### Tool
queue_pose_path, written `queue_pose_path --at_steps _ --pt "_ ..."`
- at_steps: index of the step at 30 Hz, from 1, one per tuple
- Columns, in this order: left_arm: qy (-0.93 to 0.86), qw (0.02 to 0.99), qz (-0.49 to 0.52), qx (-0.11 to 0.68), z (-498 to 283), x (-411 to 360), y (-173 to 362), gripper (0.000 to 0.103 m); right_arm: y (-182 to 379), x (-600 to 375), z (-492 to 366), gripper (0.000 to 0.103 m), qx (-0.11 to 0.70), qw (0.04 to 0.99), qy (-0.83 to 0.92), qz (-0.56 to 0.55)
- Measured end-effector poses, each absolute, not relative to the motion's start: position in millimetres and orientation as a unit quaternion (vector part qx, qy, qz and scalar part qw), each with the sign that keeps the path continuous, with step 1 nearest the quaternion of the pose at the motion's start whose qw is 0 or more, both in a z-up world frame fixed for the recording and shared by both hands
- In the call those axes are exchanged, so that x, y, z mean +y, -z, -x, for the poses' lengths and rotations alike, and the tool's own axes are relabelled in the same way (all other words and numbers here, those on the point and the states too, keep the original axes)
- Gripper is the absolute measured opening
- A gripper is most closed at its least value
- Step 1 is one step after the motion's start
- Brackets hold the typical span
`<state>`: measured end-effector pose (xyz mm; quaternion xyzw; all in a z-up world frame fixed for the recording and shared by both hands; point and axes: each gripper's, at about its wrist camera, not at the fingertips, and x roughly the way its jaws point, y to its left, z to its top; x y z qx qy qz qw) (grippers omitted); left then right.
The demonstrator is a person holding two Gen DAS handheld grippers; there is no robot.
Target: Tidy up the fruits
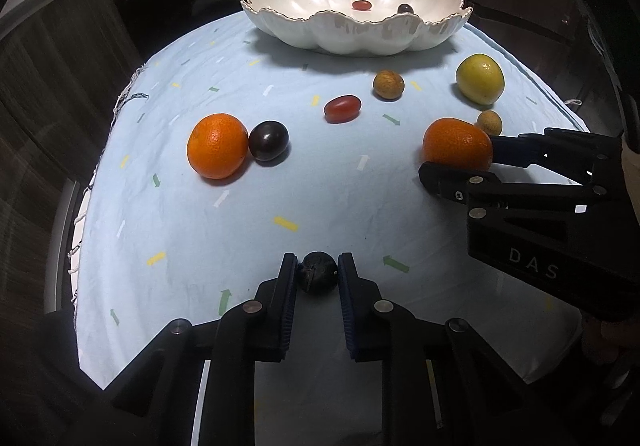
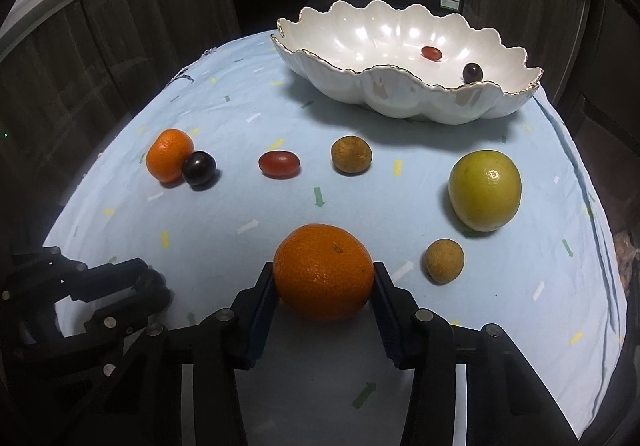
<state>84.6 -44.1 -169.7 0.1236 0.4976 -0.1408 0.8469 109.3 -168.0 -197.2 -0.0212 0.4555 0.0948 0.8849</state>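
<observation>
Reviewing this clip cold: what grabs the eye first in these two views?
Both grippers grip fruit at once: the right gripper is closed on a big orange near the table's front, and the left gripper pinches a small dark fruit. Behind them, the scalloped white bowl at the far edge holds only a red tomato and a dark plum.

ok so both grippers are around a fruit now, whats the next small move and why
Probably lift the right gripper straight up. Its pads already press both sides of the orange, which still rests on the cloth. The scalloped white bowl holds only a red tomato and a dark plum. The left gripper brackets a small dark fruit.
</observation>
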Motion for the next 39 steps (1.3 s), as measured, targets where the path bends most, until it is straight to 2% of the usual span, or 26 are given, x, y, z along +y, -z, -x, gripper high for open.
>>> queue_pose_path --at_steps 39 --pt "0.103 0.858 -0.103 0.492 -95.5 -29.0 156.8 0.021 172.9 -168.5 -102.9 0.046 0.424 0.902 -0.079 0.031"
